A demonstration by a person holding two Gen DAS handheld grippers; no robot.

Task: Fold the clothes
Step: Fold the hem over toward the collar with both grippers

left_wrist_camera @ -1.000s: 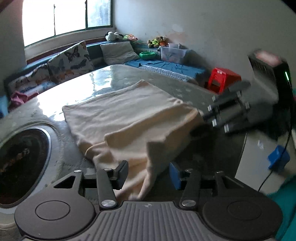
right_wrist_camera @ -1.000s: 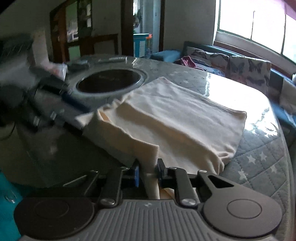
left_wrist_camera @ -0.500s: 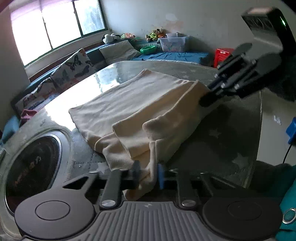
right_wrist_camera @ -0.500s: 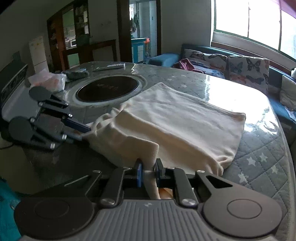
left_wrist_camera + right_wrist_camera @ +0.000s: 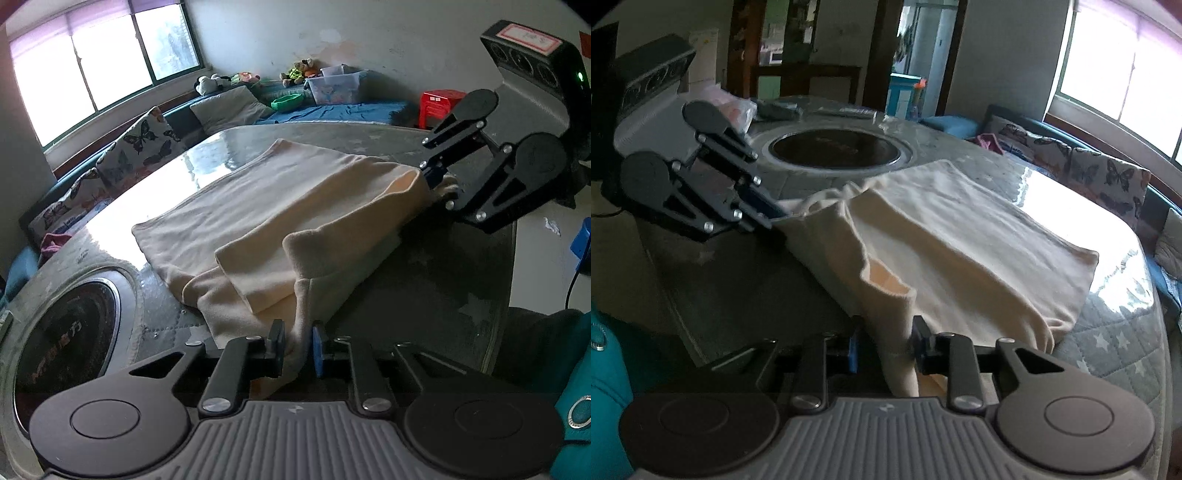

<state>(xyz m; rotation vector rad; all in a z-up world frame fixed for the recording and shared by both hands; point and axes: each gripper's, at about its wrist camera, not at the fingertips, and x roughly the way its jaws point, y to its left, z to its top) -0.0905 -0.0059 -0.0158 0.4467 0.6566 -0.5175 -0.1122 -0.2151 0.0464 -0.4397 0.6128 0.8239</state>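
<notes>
A cream cloth (image 5: 280, 206) lies partly folded on the round table (image 5: 436, 280); it also shows in the right wrist view (image 5: 960, 251). My left gripper (image 5: 298, 350) is shut on its near corner, lifted off the table. My right gripper (image 5: 882, 350) has cloth hanging between its fingers, which stand wider apart than before. Each gripper shows in the other's view, the right one (image 5: 436, 177) at the cloth's far near-edge corner and the left one (image 5: 772, 218) at the opposite corner.
A dark round cooktop (image 5: 834, 147) is set in the table beside the cloth. A sofa with butterfly cushions (image 5: 140, 147) runs behind the table under the window. A red stool (image 5: 439, 103) and a plastic bin (image 5: 336, 86) stand beyond. Bags and a remote (image 5: 775, 109) lie at the far table edge.
My left gripper closed on the cloth corner. Both grippers lifted the near edge and carried it over the cloth. My right gripper's fingers have spread apart around the cloth.
</notes>
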